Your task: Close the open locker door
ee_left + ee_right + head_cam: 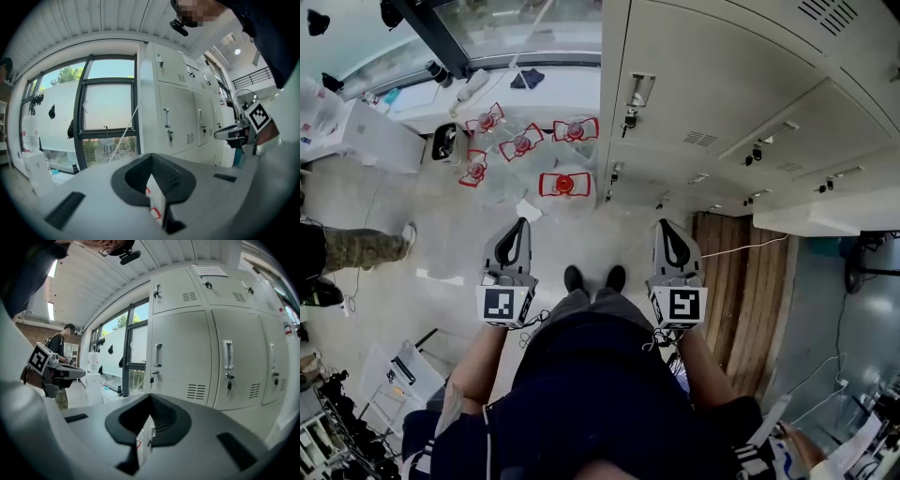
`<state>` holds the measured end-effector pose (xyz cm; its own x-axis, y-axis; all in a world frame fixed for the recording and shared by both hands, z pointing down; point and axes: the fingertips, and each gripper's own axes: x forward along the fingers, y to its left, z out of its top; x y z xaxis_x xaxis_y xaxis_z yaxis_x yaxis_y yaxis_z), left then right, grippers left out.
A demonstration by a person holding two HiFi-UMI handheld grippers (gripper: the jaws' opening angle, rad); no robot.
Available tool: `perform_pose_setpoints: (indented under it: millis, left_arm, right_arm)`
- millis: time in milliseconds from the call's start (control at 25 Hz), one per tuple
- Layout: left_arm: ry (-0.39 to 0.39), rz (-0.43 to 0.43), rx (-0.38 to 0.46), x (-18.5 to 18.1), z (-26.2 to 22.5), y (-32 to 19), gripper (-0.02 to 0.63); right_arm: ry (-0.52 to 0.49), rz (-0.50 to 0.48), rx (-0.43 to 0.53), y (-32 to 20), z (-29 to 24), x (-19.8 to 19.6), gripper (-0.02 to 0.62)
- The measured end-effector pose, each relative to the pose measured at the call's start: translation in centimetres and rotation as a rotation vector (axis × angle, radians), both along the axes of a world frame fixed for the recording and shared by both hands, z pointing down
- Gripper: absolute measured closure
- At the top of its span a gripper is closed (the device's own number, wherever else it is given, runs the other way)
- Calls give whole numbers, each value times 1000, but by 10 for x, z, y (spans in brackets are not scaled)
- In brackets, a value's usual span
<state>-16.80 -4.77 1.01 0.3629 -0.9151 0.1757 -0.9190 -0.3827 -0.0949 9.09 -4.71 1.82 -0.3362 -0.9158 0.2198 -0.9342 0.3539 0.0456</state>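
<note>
- we hold the left grey gripper [521, 225] with jaws closed, empty
- right grey gripper [665, 226] — same, closed on nothing
- both face the white metal lockers [722, 103], well apart

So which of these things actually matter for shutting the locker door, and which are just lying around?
For the job:
- the lockers
- the white panel jutting out from them, probably the open door
- the left gripper and right gripper, both shut and empty

Just lying about:
- the clear tubs with red clips on the floor
- the wooden boards
- the window
- the other person
</note>
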Motion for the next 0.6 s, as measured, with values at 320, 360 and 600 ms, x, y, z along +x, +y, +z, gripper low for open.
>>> perform_pose_setpoints:
  millis: [320, 360, 600]
  left_arm:
    - [-6, -16, -5, -6, 4, -1, 601]
    - [-9, -18, -5, -7, 4, -1, 601]
    - [-11, -27, -19, -9, 7, -3, 601]
  right_arm:
    - [47, -21, 4, -3, -1, -3, 598]
    - [50, -20, 7, -3, -2, -3, 598]
    - [23, -10, 4, -6, 1, -3, 598]
